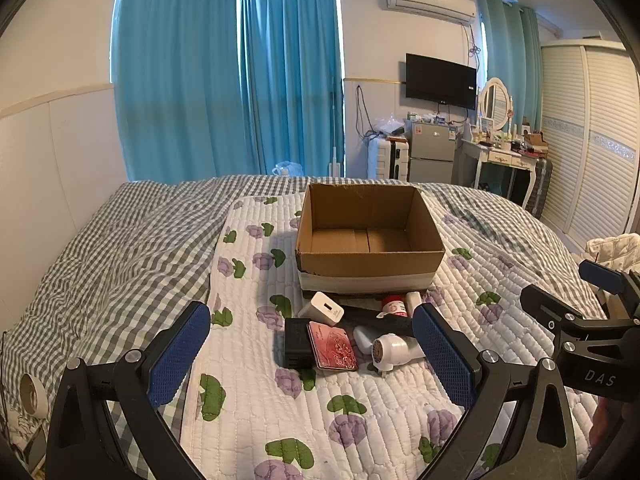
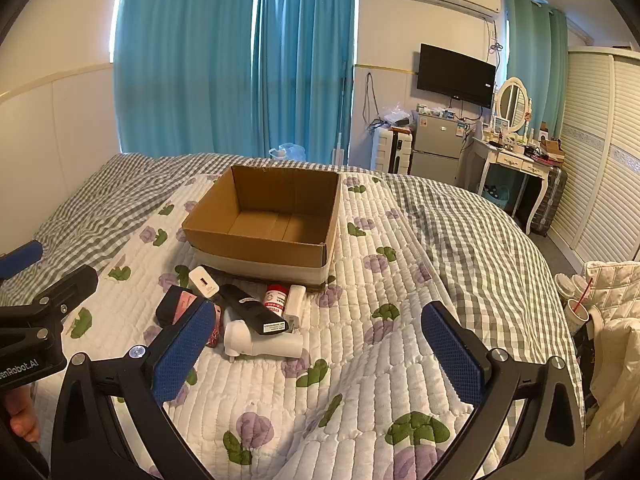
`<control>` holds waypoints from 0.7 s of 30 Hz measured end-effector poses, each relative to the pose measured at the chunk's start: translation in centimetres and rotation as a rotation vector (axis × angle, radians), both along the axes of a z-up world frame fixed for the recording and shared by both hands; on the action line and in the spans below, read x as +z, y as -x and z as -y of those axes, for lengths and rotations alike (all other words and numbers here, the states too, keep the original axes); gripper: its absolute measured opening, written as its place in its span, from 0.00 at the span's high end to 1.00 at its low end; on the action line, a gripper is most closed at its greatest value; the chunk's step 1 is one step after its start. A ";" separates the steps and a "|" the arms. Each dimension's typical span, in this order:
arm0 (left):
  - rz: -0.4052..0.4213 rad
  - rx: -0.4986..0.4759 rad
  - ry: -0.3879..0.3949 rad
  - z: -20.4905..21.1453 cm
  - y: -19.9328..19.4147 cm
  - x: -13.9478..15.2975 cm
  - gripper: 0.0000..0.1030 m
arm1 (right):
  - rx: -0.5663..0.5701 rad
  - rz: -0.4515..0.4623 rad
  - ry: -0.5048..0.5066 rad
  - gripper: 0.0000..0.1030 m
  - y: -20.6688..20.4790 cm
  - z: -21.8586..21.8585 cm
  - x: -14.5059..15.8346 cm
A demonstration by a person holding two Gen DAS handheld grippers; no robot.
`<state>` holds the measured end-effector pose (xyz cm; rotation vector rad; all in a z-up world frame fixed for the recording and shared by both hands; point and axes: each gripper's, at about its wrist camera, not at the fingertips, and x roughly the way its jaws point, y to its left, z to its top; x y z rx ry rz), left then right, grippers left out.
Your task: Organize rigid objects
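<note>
An open cardboard box [image 1: 370,236] [image 2: 266,216] stands on the flowered quilt, with nothing inside. In front of it lies a cluster of small items: a white charger [image 1: 322,307] [image 2: 203,280], a black case [image 1: 295,343], a red card holder [image 1: 332,346], a black remote [image 2: 254,310], a red-capped bottle [image 1: 394,306] [image 2: 276,298] and a white handheld device [image 1: 394,350] [image 2: 262,342]. My left gripper [image 1: 316,364] hangs open just short of the cluster. My right gripper [image 2: 320,354] is open too, over bare quilt to the cluster's right. Neither holds anything.
The flowered quilt [image 1: 280,408] lies over a grey checked bed cover [image 1: 104,248]. A tape roll [image 1: 32,394] sits at the left bed edge. A paper cup with a straw [image 2: 578,314] and white bedding stand off the right side. A fridge, dresser and wardrobe line the far wall.
</note>
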<state>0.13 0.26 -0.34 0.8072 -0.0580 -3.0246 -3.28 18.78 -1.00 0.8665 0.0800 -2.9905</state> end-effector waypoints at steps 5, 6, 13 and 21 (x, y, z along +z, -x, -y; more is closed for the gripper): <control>0.003 0.000 0.000 0.0 0.0 0.0 0.00 | 0.000 0.001 0.000 0.00 0.0 0.0 0.0; 0.003 0.000 0.000 0.0 0.0 0.0 0.00 | 0.000 0.000 0.000 0.00 0.0 0.0 0.0; 0.003 0.001 0.000 0.1 0.0 0.0 0.00 | 0.000 0.002 -0.001 0.00 0.1 0.2 -0.1; 0.006 0.002 -0.001 0.1 0.0 0.0 0.00 | -0.002 0.003 0.001 0.00 0.0 0.2 -0.1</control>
